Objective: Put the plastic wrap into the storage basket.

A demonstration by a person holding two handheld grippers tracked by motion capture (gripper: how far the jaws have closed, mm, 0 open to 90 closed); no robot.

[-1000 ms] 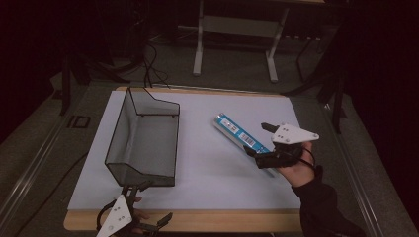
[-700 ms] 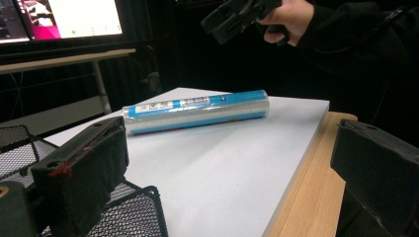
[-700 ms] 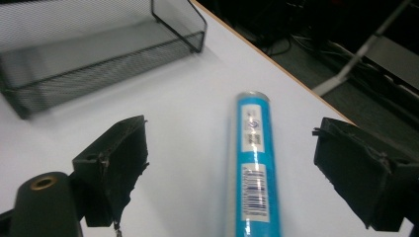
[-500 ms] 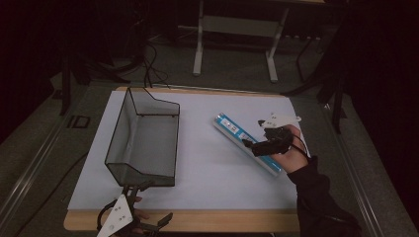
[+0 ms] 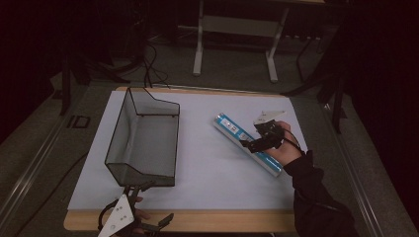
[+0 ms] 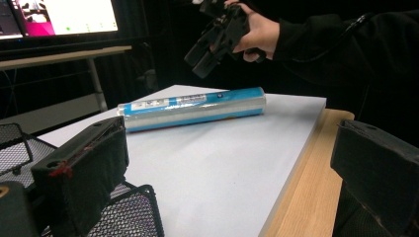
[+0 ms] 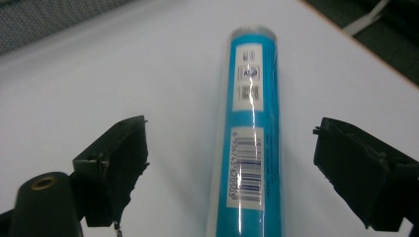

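Reaching for the long blue-labelled cylindrical tube wrapped in clear film (image 5: pixel 248 143), I hold my right gripper (image 7: pixel 230 163) just above it, jaws spread wide to either side of the barrel and touching nothing. The tube lies flat on the white sheet covering the wooden worktop (image 5: pixel 207 143), on the right half, set diagonally, its near end by my right hand (image 5: pixel 283 148). In the right gripper view the barcode label sits midway between the jaws, so the approach looks centred across the width.

Step in hand, as I judge it: the pre-grasp, alignment done, closure not yet begun. The next move calls for lowering until the jaws straddle the barrel's widest part, then closing squarely; a round, film-slick body may roll or squirt out if pinched high.

My left gripper (image 6: pixel 217 173) rests low at the near left edge of the worktop, jaws likewise spread and empty, just beside the near end of the black wire-mesh basket (image 5: pixel 143 143), which stands on the left half, well apart from the tube.
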